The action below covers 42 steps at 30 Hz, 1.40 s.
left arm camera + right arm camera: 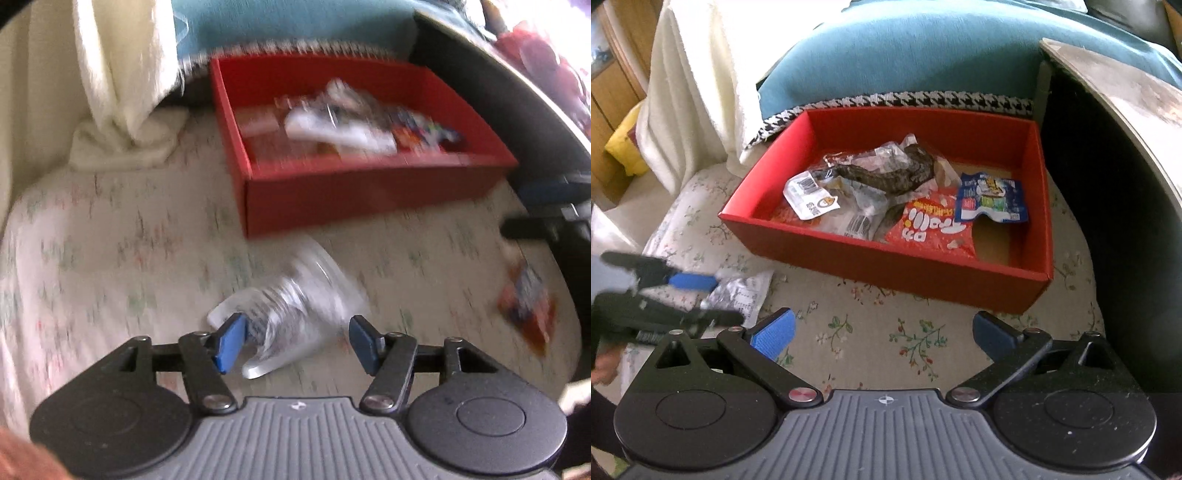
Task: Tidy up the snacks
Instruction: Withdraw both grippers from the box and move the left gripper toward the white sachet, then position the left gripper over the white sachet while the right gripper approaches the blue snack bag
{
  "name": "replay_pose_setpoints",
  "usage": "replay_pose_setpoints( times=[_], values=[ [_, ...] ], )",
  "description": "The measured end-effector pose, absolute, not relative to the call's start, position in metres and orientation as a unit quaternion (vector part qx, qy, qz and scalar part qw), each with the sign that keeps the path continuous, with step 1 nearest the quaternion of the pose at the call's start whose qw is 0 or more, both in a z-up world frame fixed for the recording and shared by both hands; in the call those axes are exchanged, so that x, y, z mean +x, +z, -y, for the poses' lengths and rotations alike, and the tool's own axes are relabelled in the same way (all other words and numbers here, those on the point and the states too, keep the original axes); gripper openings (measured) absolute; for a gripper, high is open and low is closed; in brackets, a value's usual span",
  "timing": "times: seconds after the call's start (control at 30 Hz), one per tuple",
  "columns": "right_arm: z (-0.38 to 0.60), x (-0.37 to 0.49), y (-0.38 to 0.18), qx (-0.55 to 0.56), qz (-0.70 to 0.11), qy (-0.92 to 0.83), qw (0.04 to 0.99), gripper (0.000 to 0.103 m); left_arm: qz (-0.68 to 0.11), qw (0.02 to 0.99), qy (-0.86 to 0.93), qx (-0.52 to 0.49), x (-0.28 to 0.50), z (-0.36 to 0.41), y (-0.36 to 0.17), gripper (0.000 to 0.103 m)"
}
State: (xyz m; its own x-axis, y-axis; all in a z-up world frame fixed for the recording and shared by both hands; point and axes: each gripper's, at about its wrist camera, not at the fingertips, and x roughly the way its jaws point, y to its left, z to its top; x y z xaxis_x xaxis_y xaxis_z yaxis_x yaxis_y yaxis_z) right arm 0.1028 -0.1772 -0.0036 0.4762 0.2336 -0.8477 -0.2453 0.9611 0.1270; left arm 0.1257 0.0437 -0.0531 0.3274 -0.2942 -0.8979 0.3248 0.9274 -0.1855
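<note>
A red box (369, 192) (923, 273) sits on the floral cloth and holds several snack packets (886, 195). A clear, silvery snack packet (295, 306) (738, 295) lies on the cloth in front of the box. My left gripper (297, 341) is open, its blue pads on either side of that packet; the view is blurred. It also shows in the right wrist view (701, 299). My right gripper (882, 332) is open and empty above the cloth in front of the box. An orange snack packet (524, 306) lies at the right.
The floral cloth (871, 332) covers a round surface. A white towel (122, 92) hangs at the back left. A teal cushion (923, 59) lies behind the box. A dark piece of furniture (1108, 203) stands close on the right.
</note>
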Motion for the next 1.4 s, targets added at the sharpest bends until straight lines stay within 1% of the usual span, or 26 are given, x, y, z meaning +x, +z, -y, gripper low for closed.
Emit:
replay_pose_setpoints(
  times=[0.07, 0.17, 0.23, 0.27, 0.4, 0.6, 0.77, 0.83, 0.9, 0.97, 1.13, 1.2, 1.3, 1.37, 1.4],
  values=[
    [0.178, 0.099, -0.006, -0.005, -0.503, 0.141, 0.853, 0.103, -0.559, 0.808, -0.187, 0.006, 0.114, -0.046, -0.051, 0.054],
    [0.173, 0.088, -0.017, -0.01, -0.522, 0.139, 0.842, 0.103, -0.543, 0.817, -0.195, 0.012, 0.103, -0.045, -0.039, 0.054],
    [0.163, 0.074, -0.027, -0.033, -0.528, 0.137, 0.837, 0.103, -0.528, 0.827, -0.191, 0.01, 0.104, -0.043, -0.033, 0.058],
    [0.158, 0.068, -0.031, -0.042, -0.528, 0.134, 0.838, 0.103, -0.525, 0.831, -0.183, 0.006, 0.108, -0.042, -0.034, 0.06],
    [0.137, 0.05, -0.049, -0.06, -0.537, 0.143, 0.829, 0.103, -0.537, 0.832, -0.141, -0.008, 0.125, -0.04, -0.049, 0.06],
    [0.105, 0.039, -0.064, -0.121, -0.521, 0.154, 0.831, 0.103, -0.536, 0.835, -0.115, 0.032, 0.125, -0.038, -0.061, 0.06],
    [0.1, 0.04, -0.075, -0.122, -0.535, 0.155, 0.822, 0.103, -0.529, 0.839, -0.113, 0.053, 0.12, -0.039, -0.064, 0.061],
    [0.098, 0.039, -0.075, -0.127, -0.529, 0.156, 0.824, 0.103, -0.526, 0.84, -0.113, 0.06, 0.118, -0.037, -0.063, 0.064],
    [0.098, 0.04, -0.075, -0.122, -0.53, 0.155, 0.824, 0.103, -0.526, 0.84, -0.118, 0.06, 0.118, -0.035, -0.065, 0.073],
    [0.097, 0.04, -0.075, -0.122, -0.528, 0.154, 0.826, 0.103, -0.524, 0.84, -0.122, 0.071, 0.117, -0.032, -0.066, 0.077],
    [0.1, 0.034, -0.076, -0.113, -0.514, 0.15, 0.837, 0.103, -0.525, 0.84, -0.118, 0.072, 0.118, -0.032, -0.067, 0.08],
    [0.102, 0.031, -0.075, -0.108, -0.51, 0.144, 0.841, 0.103, -0.528, 0.838, -0.117, 0.072, 0.118, -0.032, -0.068, 0.088],
    [0.1, 0.029, -0.076, -0.105, -0.508, 0.137, 0.844, 0.103, -0.532, 0.834, -0.122, 0.075, 0.118, -0.031, -0.071, 0.096],
    [0.1, 0.029, -0.077, -0.105, -0.506, 0.138, 0.845, 0.103, -0.533, 0.834, -0.124, 0.079, 0.117, -0.03, -0.073, 0.099],
    [0.1, 0.028, -0.077, -0.105, -0.505, 0.138, 0.846, 0.103, -0.533, 0.834, -0.123, 0.078, 0.117, -0.03, -0.073, 0.099]
  ],
)
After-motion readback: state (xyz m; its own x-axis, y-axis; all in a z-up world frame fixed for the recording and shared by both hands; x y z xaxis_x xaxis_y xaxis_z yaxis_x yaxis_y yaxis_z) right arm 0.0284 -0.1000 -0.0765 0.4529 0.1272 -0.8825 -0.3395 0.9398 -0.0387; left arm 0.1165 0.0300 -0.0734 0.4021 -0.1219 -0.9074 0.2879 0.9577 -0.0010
